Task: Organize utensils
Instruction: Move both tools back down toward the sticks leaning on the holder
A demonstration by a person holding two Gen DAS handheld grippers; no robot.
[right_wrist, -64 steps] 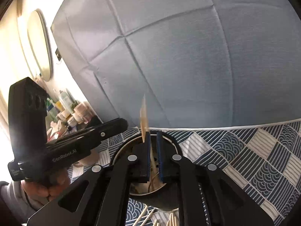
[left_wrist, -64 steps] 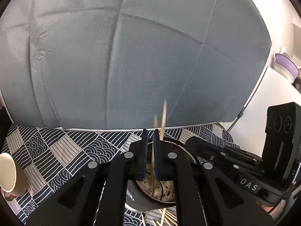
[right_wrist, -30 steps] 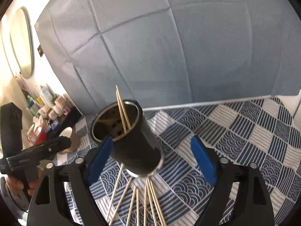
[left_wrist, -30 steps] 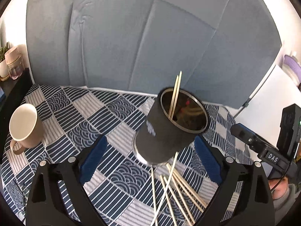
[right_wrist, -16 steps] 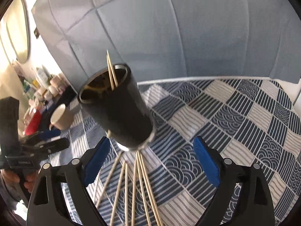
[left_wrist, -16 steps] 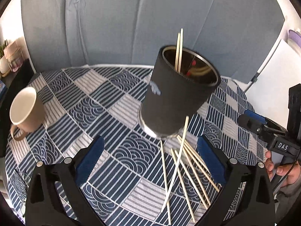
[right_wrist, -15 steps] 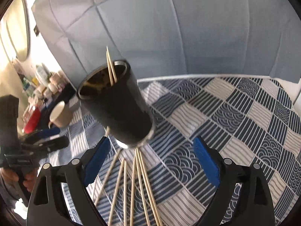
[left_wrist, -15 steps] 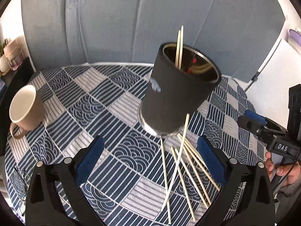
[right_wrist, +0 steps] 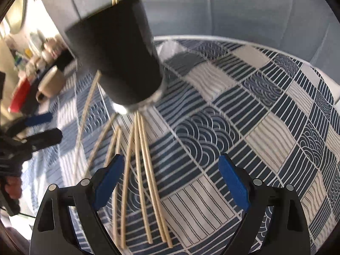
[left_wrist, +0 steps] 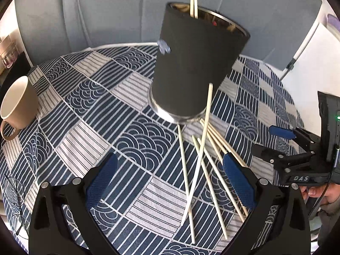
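A black metal utensil holder (left_wrist: 195, 63) stands on the patterned tablecloth with two chopsticks (left_wrist: 193, 2) upright in it. Several loose wooden chopsticks (left_wrist: 204, 165) lie fanned out on the cloth in front of it; one leans against the holder's side. My left gripper (left_wrist: 170, 178) is open and empty, low over the cloth beside the loose sticks. In the right wrist view the holder (right_wrist: 119, 59) stands ahead and the loose chopsticks (right_wrist: 138, 159) lie just before my right gripper (right_wrist: 170, 176), which is open and empty. Each gripper shows in the other's view: the right one (left_wrist: 282, 140) and the left one (right_wrist: 40, 127).
A beige mug (left_wrist: 19, 104) stands at the left of the table, also seen blurred in the right wrist view (right_wrist: 51, 82). A grey padded wall (left_wrist: 106, 10) backs the table. A shelf with bottles (right_wrist: 31, 48) is at the far left.
Both grippers have opened, let go of the chopsticks now standing in the holder, drawn back and dropped low towards the loose chopsticks on the cloth.
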